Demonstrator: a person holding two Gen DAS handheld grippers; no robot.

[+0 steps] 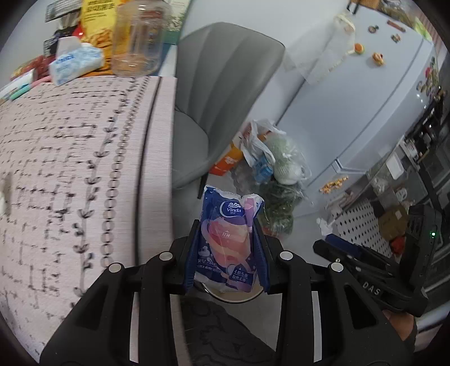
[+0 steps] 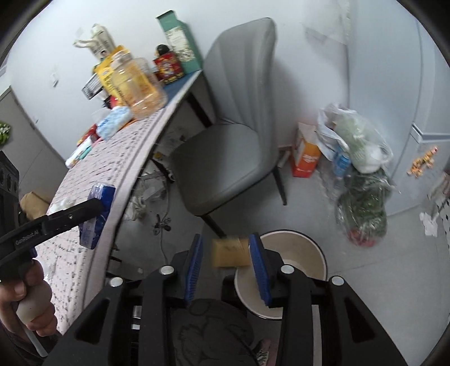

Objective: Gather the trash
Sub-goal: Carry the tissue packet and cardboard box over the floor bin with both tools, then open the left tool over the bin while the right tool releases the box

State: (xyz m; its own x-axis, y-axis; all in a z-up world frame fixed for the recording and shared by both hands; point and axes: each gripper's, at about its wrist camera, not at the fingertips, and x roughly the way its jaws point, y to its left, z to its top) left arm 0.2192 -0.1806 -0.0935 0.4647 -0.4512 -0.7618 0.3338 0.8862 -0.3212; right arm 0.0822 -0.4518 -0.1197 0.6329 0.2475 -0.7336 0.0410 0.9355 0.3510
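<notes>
left gripper point(image 1: 229, 247): blue pads clamped on a blue tissue packet point(image 1: 229, 239) printed "vinda", packet upright between the jaws, its crumpled top rising past the fingertips. seen from the right wrist view, this gripper point(image 2: 95, 214) and its packet hang at the table edge; a hand point(image 2: 25, 298) grips its handle.

right gripper point(image 2: 227, 253): jaws parted, wider than the item between them. a yellow-brown wrapper point(image 2: 229, 252), blurred, sits in the gap; it lies against or just beside the right-side pad and clear of the left-side pad. whether the pad touches it cannot be told.

waste bin point(image 2: 320, 253): round, cream inside with a dark rim, on the floor under the right gripper's fingers; its rim point(image 1: 233, 297) also shows just beneath the tissue packet.

table point(image 1: 70, 169): pink patterned cloth; at its far end a clear plastic jar point(image 1: 140, 39), a soft tissue pack point(image 1: 74, 60), a yellow snack bag point(image 1: 98, 25).

grey chair point(image 2: 225, 140): beside the table.

floor by the fridge point(image 1: 365, 98): orange carton point(image 2: 305, 154), plastic bags of refuse point(image 2: 357, 146), bagged greens point(image 2: 362, 205).
</notes>
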